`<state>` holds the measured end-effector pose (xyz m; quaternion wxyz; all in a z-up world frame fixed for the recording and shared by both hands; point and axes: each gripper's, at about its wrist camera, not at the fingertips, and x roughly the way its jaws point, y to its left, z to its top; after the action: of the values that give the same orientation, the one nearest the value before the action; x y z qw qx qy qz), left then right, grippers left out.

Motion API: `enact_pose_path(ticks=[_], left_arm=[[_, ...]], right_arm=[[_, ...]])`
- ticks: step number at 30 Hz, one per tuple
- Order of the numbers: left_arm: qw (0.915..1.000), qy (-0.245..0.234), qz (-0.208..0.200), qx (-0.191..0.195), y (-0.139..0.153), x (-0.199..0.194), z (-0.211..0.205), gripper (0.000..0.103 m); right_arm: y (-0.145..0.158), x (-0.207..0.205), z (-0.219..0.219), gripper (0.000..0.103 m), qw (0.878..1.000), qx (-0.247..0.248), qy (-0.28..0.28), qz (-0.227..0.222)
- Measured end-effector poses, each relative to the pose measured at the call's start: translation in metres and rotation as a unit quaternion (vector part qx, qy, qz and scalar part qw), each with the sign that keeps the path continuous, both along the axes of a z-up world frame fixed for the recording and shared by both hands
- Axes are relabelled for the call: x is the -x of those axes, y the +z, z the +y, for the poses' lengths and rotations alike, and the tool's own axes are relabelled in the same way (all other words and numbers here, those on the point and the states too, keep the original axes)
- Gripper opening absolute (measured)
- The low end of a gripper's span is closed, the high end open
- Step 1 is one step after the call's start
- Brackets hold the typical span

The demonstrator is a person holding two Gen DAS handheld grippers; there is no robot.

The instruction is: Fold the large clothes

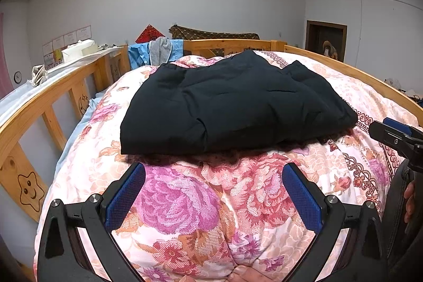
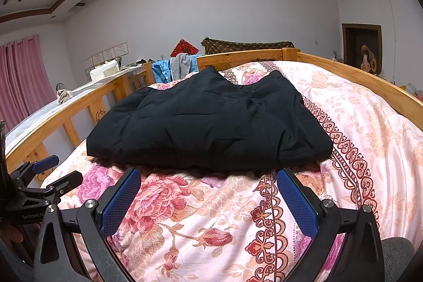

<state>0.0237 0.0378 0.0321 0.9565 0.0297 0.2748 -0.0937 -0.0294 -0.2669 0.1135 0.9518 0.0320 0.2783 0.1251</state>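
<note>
A large black padded garment (image 1: 232, 105) (image 2: 211, 123) lies folded into a thick rectangle on a pink floral quilt (image 1: 201, 205) (image 2: 201, 213). My left gripper (image 1: 213, 171) is open just in front of the garment's near edge, with only quilt between its blue pads (image 1: 124, 197). My right gripper (image 2: 208, 176) is open too, close to the same near edge, and holds nothing. In the left wrist view, the right gripper (image 1: 396, 134) shows at the right edge. In the right wrist view, the left gripper (image 2: 50, 176) shows at the lower left.
A wooden bed rail (image 1: 53, 102) (image 2: 370, 81) runs around the quilt on the left, far and right sides. Blue and grey clothes (image 1: 158, 52) (image 2: 177, 68) hang over the far rail. A white box (image 1: 79, 49) sits on a ledge at the left. Pink curtains (image 2: 21, 75) hang far left.
</note>
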Motion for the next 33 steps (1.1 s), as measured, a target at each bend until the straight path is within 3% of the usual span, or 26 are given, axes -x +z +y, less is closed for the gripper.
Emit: enact_pose_path(ticks=[33], left_arm=[[1.0, 0.0, -0.003, 0.001, 0.0014, 0.0006, -0.0007, 0.102]], right_arm=[[0.0003, 0.0, -0.0015, 0.103, 1.0, -0.001, 0.0, 0.001]])
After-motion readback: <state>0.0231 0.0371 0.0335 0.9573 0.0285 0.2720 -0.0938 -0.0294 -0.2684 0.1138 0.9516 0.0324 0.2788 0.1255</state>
